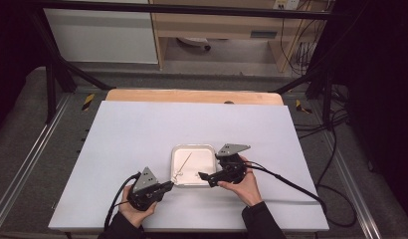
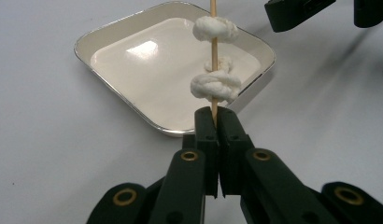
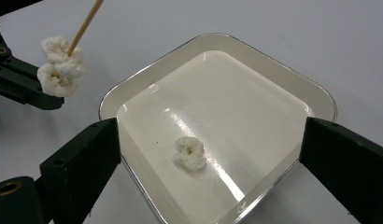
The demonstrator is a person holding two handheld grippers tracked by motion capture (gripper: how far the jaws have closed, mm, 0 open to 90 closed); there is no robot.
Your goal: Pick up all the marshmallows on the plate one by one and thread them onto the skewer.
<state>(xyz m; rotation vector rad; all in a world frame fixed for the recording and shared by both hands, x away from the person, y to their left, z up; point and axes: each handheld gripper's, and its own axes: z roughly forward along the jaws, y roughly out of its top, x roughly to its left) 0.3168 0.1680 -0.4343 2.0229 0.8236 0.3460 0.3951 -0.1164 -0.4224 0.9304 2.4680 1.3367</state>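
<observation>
A thin wooden skewer (image 2: 214, 46) carries two white puffy pieces (image 2: 216, 85) and slants up over a white square tray (image 2: 87, 46). My left gripper (image 2: 217, 116) is shut on the skewer's lower end, at the tray's near-left corner (image 1: 173, 180). A third white piece (image 3: 190, 152) lies loose on the tray floor. My right gripper (image 3: 210, 135) is open, its jaws wide apart on either side of that loose piece and not touching it. In the high view the right gripper (image 1: 204, 177) reaches in from the tray's right side.
The tray (image 1: 175, 149) sits near the front middle of a white table sheet (image 1: 142, 129). Black cables (image 1: 291, 184) trail from both grippers toward the front edge. A wooden strip (image 1: 192, 95) runs along the table's far edge.
</observation>
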